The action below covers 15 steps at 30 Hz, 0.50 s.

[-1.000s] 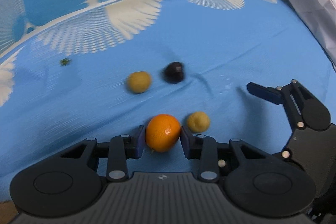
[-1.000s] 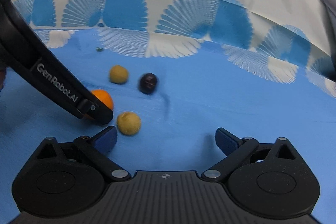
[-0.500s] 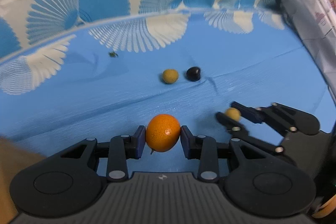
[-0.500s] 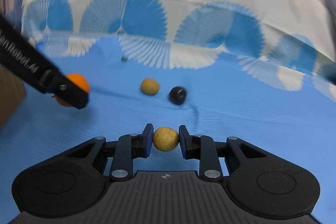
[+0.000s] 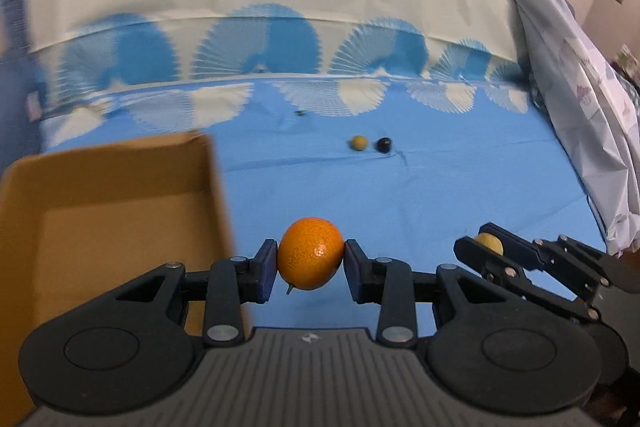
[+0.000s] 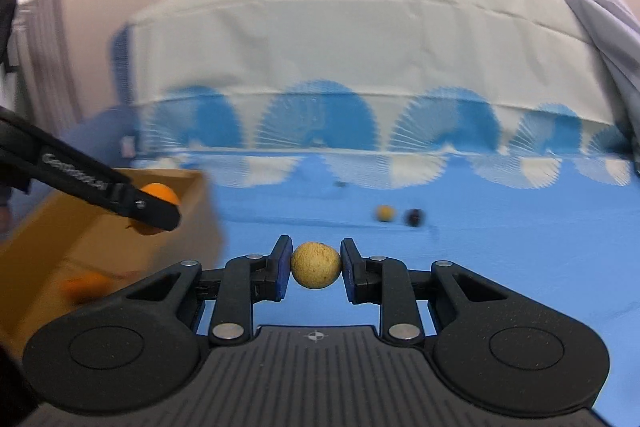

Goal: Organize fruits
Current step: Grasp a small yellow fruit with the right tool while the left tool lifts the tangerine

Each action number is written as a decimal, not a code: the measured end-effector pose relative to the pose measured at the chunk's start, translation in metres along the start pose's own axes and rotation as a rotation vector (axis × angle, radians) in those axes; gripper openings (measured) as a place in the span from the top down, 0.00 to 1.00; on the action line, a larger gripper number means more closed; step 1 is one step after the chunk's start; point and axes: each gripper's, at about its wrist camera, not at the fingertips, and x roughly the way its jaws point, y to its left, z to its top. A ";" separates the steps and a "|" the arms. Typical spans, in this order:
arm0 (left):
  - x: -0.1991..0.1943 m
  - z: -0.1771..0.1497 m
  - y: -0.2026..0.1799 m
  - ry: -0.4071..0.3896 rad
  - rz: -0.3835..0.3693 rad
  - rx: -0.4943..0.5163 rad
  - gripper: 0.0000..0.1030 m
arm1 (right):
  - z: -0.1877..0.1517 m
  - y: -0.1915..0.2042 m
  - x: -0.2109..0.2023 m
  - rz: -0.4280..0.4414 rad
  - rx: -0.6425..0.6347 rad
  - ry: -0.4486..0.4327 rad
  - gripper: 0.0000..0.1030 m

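My left gripper (image 5: 311, 265) is shut on an orange (image 5: 311, 253) and holds it in the air, just right of a brown cardboard box (image 5: 120, 187). My right gripper (image 6: 316, 267) is shut on a small tan round fruit (image 6: 316, 264) above the blue cloth; it also shows in the left wrist view (image 5: 490, 241). The left gripper with the orange (image 6: 160, 193) hangs at the box (image 6: 100, 239) in the right wrist view. Another orange (image 6: 86, 287) lies blurred inside the box. A second tan fruit (image 5: 359, 143) and a dark fruit (image 5: 383, 145) lie far off on the cloth.
The blue cloth (image 5: 440, 187) with white fan patterns covers the table. A pale covered surface (image 5: 580, 107) rises at the right. A tiny dark speck (image 5: 299, 113) lies on the cloth near the back.
My right gripper closed on the small tan fruit and lifted it. Both grippers pulled back and left from the remaining fruits, bringing the cardboard box into view.
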 end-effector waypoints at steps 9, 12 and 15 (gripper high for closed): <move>-0.115 -0.093 0.057 0.003 0.110 -0.072 0.61 | -0.023 0.114 -0.081 0.165 -0.046 0.054 0.73; -0.140 -0.124 0.073 0.002 0.134 -0.088 0.61 | -0.038 0.144 -0.099 0.185 -0.081 0.088 0.73; -0.159 -0.152 0.084 -0.010 0.162 -0.094 0.61 | -0.049 0.164 -0.116 0.192 -0.096 0.110 0.73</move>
